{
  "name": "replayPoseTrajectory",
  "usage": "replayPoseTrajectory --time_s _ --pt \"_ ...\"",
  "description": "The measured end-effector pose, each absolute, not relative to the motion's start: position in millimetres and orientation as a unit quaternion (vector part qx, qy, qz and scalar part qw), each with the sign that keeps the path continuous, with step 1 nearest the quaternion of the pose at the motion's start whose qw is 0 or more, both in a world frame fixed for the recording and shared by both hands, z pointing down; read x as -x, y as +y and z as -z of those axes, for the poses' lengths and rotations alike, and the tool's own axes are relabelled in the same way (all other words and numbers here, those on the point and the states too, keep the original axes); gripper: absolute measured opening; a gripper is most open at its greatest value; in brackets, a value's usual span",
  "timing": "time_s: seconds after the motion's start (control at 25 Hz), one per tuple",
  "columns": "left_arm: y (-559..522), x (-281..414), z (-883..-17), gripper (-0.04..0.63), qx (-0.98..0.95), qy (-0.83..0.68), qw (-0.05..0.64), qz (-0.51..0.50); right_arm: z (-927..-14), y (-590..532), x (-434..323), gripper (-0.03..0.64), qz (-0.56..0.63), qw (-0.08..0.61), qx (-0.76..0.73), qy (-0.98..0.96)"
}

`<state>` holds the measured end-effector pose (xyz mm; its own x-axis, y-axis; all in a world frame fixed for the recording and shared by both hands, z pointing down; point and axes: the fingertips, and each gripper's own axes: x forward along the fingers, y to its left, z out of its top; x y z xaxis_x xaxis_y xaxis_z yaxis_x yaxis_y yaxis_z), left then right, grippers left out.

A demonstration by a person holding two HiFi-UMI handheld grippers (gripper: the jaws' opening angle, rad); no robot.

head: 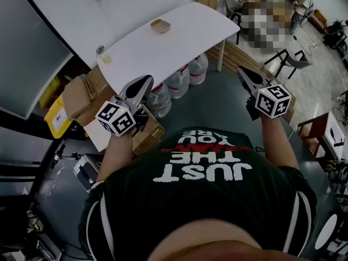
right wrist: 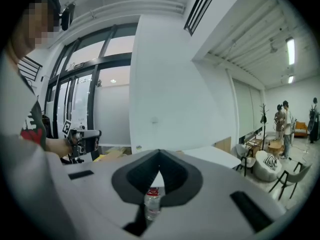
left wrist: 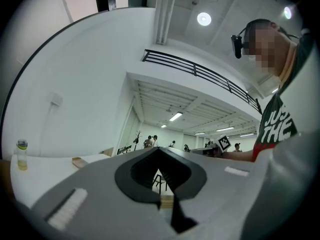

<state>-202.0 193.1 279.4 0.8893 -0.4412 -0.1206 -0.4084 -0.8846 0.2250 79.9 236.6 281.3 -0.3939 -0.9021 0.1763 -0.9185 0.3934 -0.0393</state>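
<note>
This looks like a large open-plan office or shared workspace, with a long white worktop (head: 168, 42) standing on a bare floor and cardboard boxes (head: 81, 94) and big water bottles (head: 179, 83) stacked under and beside it. A high ceiling with strip lights (left wrist: 175, 117), a railed upper gallery (left wrist: 200, 71), tall windows (right wrist: 80, 99), a lounge corner with soft seats (right wrist: 267, 164) and people (right wrist: 284, 119) standing about all point the same way.
</note>
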Motion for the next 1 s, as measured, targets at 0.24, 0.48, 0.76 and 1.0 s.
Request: replayPoseTrajectory --time_s 0.24,0.48,0.76,1.0 --pt "197.5 152.8 -273.7 0.008 -0.967 -0.22 0.098 0.089 -273.2 247.9 -120.8 0.006 -0.052 0.069 -0.551 -0.83" --pt "212.8 96.1 -275.6 0.008 -0.967 -0.218 0.096 0.085 -267.6 257.9 -163.5 0.006 -0.041 0.07 -0.543 -0.836" --pt "207.8 46.6 -288.6 0.008 -0.969 -0.215 0.102 0.066 -274.1 242.8 -202.3 0.006 -0.038 0.072 -0.535 -0.841" --pt "144.0 49.7 -307.4 0.008 -0.968 -0.215 0.113 0.065 -296.2 179.5 -205.9 0.006 -0.052 0.075 -0.538 -0.838"
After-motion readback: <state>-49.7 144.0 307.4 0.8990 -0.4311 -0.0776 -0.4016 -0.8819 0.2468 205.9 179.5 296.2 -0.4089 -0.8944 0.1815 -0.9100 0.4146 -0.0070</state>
